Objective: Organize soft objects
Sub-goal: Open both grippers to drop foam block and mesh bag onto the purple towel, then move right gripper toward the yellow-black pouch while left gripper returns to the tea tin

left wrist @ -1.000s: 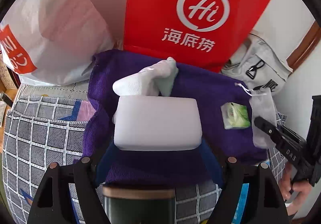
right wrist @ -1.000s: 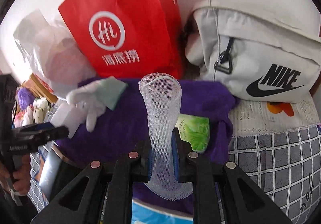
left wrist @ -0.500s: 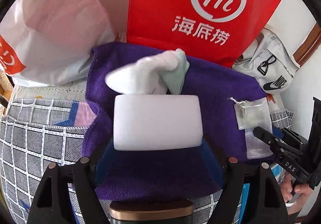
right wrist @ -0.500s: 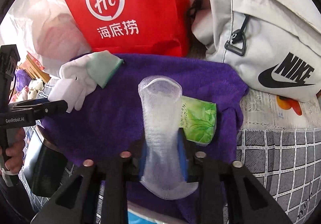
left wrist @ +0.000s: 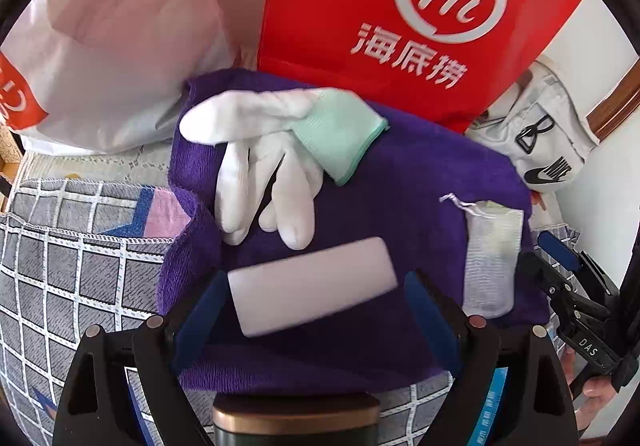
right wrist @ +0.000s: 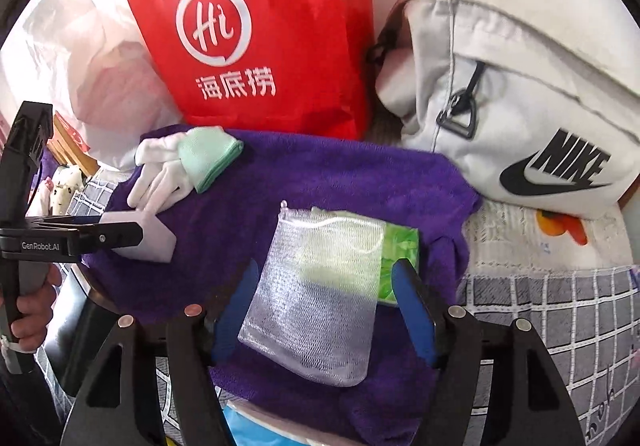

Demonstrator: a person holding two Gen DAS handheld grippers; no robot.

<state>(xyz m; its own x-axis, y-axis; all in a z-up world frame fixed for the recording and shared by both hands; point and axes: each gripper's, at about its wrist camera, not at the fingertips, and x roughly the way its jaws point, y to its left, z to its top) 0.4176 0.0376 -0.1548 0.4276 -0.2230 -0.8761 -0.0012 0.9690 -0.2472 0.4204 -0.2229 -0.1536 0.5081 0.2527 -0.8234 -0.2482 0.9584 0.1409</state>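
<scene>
Two soft things lie between spreading jaws on the purple towel (left wrist: 420, 182): a white sponge (left wrist: 312, 284) inside the left gripper (left wrist: 312, 310), its pads clear of it, and a mesh pouch (right wrist: 316, 294) inside the right gripper (right wrist: 324, 306), also let go, partly covering a green tissue pack (right wrist: 400, 258). Beyond the sponge rests a white glove (left wrist: 272, 150); behind stand a red paper bag (left wrist: 400, 14) and a grey bag (right wrist: 520, 98).

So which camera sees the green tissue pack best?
The right wrist view. The green tissue pack shows there on the purple towel, partly covered by the mesh pouch. In the left wrist view the mesh pouch hides it almost completely.
</scene>
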